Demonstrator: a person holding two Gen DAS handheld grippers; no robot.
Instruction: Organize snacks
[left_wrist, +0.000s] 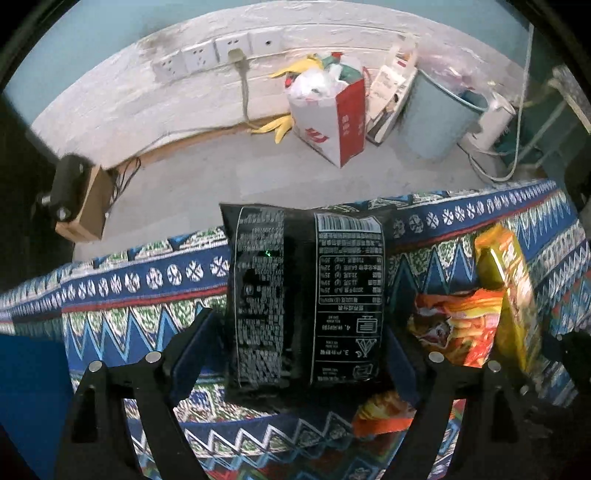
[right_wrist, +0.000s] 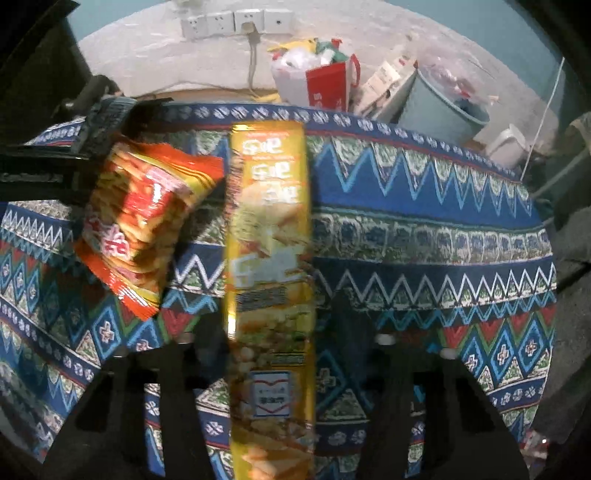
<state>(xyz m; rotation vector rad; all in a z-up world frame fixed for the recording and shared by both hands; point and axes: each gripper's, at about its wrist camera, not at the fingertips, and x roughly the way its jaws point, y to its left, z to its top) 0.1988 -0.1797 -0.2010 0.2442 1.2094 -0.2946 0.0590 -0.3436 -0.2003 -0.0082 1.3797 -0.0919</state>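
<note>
The left gripper (left_wrist: 295, 343) has its blue pads against the two long sides of a black snack packet (left_wrist: 306, 295), grasping it back side up above the far edge of the patterned cloth-covered table (left_wrist: 122, 332). The right gripper (right_wrist: 273, 339) has a tall yellow snack box (right_wrist: 269, 277) standing between its fingers; whether the pads are actually pressing on it cannot be told from the blurred picture. An orange-red chip bag (right_wrist: 144, 225) lies just beside the box, toward the table's left side, nearer the far edge.

In all likelihood the main hazard is the black packet: it juts out past the far edge, so a loose hold or an early release could send it to the floor. The yellow box, upright and narrow, may topple onto the chip bag if nudged or let go off balance.

The black packet shows a barcode, a nutrition table and small Chinese print, upside down and too fine to read. The box carries large pale Chinese characters, blurred; no brand is legible.
</note>
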